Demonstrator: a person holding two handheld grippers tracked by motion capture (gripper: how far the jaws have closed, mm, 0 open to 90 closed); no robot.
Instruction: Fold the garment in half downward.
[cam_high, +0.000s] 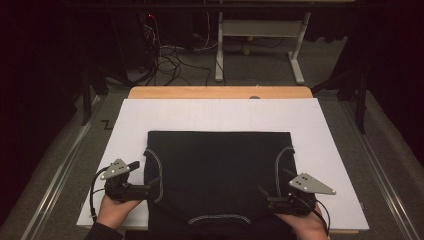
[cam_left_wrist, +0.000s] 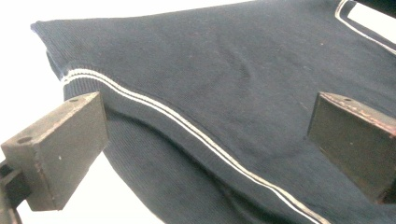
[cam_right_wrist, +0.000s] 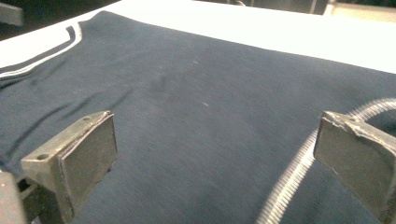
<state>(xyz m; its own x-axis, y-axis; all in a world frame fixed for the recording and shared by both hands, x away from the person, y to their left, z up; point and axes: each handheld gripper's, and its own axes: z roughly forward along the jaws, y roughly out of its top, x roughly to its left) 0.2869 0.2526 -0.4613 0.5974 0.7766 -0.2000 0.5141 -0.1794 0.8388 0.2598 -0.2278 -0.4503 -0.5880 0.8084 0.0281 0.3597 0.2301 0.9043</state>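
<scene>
A dark knitted vest (cam_high: 220, 175) with pale double-stripe trim lies flat on the white sheet (cam_high: 220, 115) that covers the table (cam_high: 220, 92). Its neckline is toward the person, and its far edge is a straight fold line across the sheet. The two trimmed armholes curve down its left and right sides, and the body looks doubled over, so the garment reads as partly folded. The left gripper (cam_high: 147, 182) sits at the vest's left edge beside the armhole trim. In the left gripper view its fingers (cam_left_wrist: 60, 149) stand wide apart with the striped trim (cam_left_wrist: 196, 135) running between them and no cloth pinched. The right gripper (cam_high: 265, 197) sits at the right edge, near the lower end of the other armhole. In the right gripper view its fingers (cam_right_wrist: 84, 154) are likewise spread, with flat fabric beneath them and the pale trim (cam_right_wrist: 289, 177) curving past the right-hand one. Neither holds anything. Judging by this, a fold has been laid down and let go, and the work stands between folds. The next move calls for fresh grips on the two side edges. Each gripper would pinch both layers near the armhole, so that the sides can be brought inward evenly without dragging the fold already made.
</scene>
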